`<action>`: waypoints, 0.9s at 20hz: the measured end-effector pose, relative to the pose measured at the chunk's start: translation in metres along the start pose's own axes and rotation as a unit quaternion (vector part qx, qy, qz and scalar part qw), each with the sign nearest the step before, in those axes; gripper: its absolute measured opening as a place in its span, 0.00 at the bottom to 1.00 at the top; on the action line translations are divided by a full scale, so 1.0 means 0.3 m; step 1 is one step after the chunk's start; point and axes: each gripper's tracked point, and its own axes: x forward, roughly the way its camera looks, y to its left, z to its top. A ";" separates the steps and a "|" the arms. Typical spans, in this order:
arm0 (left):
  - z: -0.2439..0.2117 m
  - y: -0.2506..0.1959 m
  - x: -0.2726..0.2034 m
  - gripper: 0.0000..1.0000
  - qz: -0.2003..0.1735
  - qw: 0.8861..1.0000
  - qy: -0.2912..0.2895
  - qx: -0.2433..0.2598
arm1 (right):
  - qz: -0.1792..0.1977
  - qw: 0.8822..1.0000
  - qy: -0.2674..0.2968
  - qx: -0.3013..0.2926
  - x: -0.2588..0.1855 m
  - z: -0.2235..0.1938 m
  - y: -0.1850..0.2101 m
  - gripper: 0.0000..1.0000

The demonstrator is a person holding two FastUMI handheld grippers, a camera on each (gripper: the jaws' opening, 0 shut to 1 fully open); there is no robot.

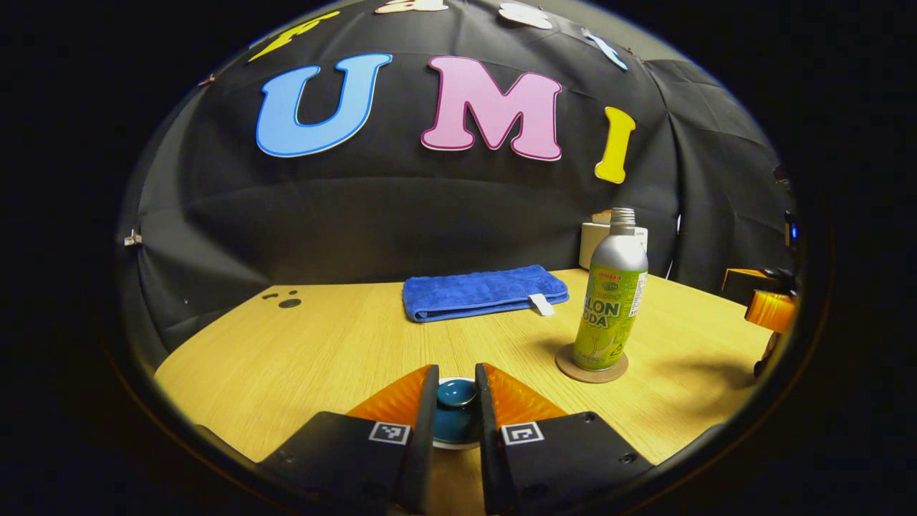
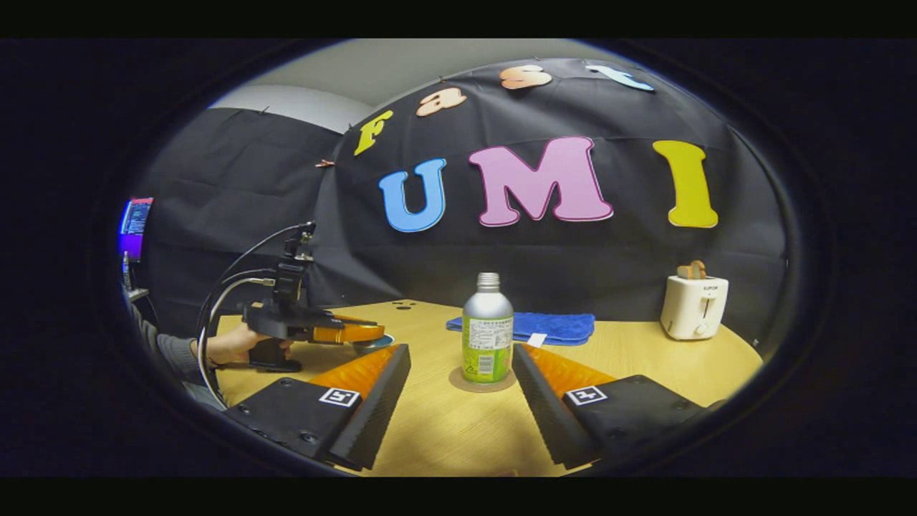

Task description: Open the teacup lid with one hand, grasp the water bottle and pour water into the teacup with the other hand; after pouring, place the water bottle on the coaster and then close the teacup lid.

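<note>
My left gripper (image 1: 456, 373) is shut on the knob of the teal teacup lid (image 1: 456, 419), low over the table's near side. A white rim shows under the lid; the cup itself is hidden. The uncapped silver and green water bottle (image 1: 612, 308) stands upright on the round cork coaster (image 1: 592, 368), to the right of and beyond the lid. In the right gripper view, my right gripper (image 2: 462, 401) is open, its fingers spread either side of the bottle (image 2: 487, 337) and short of it. The left gripper (image 2: 337, 333) hovers over the teal cup (image 2: 376, 344), held by a hand (image 2: 236, 344).
A folded blue towel (image 1: 483, 292) lies at the back of the wooden table (image 1: 301, 358). A white toaster (image 2: 693, 307) stands at the back right. The right gripper's orange finger (image 1: 770, 309) shows at the right edge of the left gripper view.
</note>
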 end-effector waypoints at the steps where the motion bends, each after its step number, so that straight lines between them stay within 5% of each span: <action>1: 0.002 0.000 0.001 0.32 0.001 1.000 -0.001 0.000 | 0.000 1.000 0.000 0.000 0.000 0.002 -0.002 0.89; 4: -0.003 0.002 -0.001 0.39 0.004 1.000 0.001 -0.002 | 0.002 1.000 -0.005 -0.001 0.004 0.011 0.001 0.89; 8: 0.012 0.012 -0.032 0.98 0.017 1.000 -0.008 -0.009 | 0.005 1.000 -0.009 0.002 0.004 0.019 0.020 0.89; 18: 0.106 -0.083 -0.275 0.98 0.003 0.993 -0.117 -0.024 | -0.048 0.999 -0.013 -0.010 0.045 -0.037 0.050 0.89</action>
